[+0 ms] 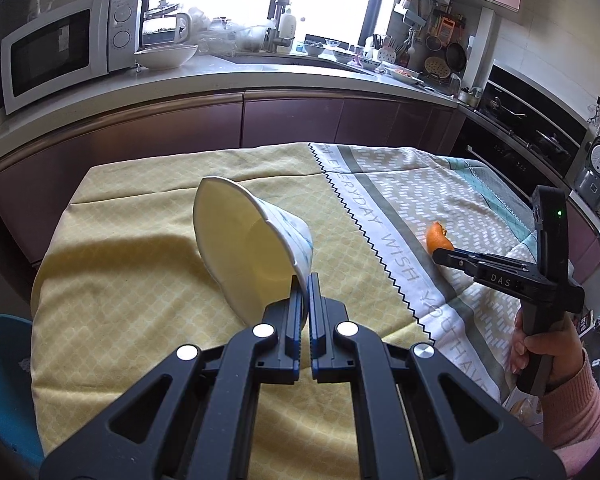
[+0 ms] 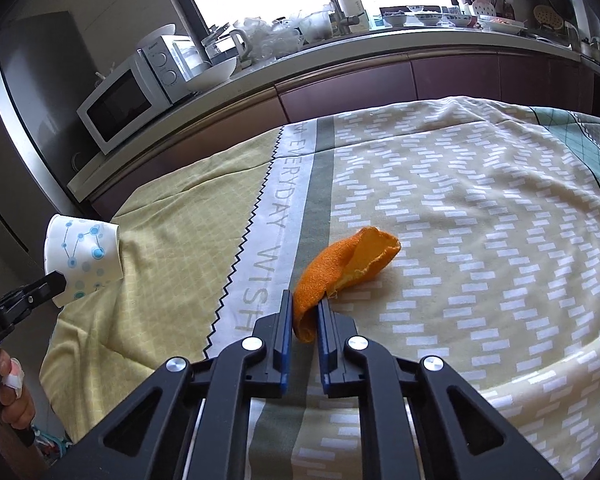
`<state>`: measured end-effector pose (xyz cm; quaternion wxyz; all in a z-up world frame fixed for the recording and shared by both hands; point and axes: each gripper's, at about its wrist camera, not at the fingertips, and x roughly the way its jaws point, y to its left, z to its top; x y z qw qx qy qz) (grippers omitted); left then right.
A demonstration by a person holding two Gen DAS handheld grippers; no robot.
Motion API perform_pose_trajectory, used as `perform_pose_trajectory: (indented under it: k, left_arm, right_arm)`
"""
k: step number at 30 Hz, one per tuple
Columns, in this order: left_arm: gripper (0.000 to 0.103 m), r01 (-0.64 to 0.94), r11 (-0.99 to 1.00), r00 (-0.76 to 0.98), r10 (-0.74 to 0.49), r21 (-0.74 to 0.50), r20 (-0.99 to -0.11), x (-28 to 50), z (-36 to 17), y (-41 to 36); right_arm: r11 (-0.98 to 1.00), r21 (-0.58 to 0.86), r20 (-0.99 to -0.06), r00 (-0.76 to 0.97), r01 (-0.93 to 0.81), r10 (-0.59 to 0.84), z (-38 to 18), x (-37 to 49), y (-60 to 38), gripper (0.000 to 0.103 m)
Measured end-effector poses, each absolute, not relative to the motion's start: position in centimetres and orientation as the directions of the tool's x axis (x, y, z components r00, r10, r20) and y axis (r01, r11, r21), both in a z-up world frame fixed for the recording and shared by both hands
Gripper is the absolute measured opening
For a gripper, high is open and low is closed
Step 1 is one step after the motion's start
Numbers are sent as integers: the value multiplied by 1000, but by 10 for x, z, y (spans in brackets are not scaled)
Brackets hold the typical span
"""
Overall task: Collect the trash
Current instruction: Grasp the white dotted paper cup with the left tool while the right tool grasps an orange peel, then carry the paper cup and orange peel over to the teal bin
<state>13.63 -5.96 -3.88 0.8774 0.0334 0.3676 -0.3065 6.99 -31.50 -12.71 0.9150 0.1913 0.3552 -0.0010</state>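
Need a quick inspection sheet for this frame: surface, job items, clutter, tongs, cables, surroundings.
Surface: tablecloth, wrinkled, yellow and patterned halves.
Job's things: paper cup tipped, clamped at its rim; orange peel pinched at one end.
Clutter: nothing seen on the cloth.
Tongs: left tongs shut on cup; right tongs shut on peel.
Cables: nothing seen.
Surroundings: microwave, white bowl, crowded counter.

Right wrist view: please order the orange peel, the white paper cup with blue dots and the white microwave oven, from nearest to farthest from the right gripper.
1. Orange peel: between the right gripper's pads.
2. White paper cup with blue dots: far left, on its side, held by the left gripper.
3. White microwave oven: on the counter behind.
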Motion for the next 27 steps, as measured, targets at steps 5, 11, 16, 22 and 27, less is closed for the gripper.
perform_pose_trajectory:
  k: [5, 11, 16, 22, 27]
  left_arm:
    - [3, 551, 822, 560, -492, -144, -667, 131, -38, -48]
    - [3, 534, 835, 580, -475, -132, -662, 124, -34, -28]
    - [3, 515, 847, 601, -465, -130, -650, 118, -28, -11]
    - [3, 492, 860, 621, -456, -136, -638, 110, -22, 9]
    - [3, 471, 872, 638, -442, -136, -630, 106, -18, 26]
  right_arm:
    - [930, 361, -613, 769, 71, 180, -115, 69, -299, 9]
    - [927, 371, -568, 778, -51, 270, -97, 70, -265, 8]
    - [914, 378, -536, 770, -147, 345, -85, 72, -236, 8]
    - [894, 380, -509, 754, -236, 416, -73, 76, -206, 8]
    - [877, 380, -497, 735, -294, 462, -66, 80, -183, 8]
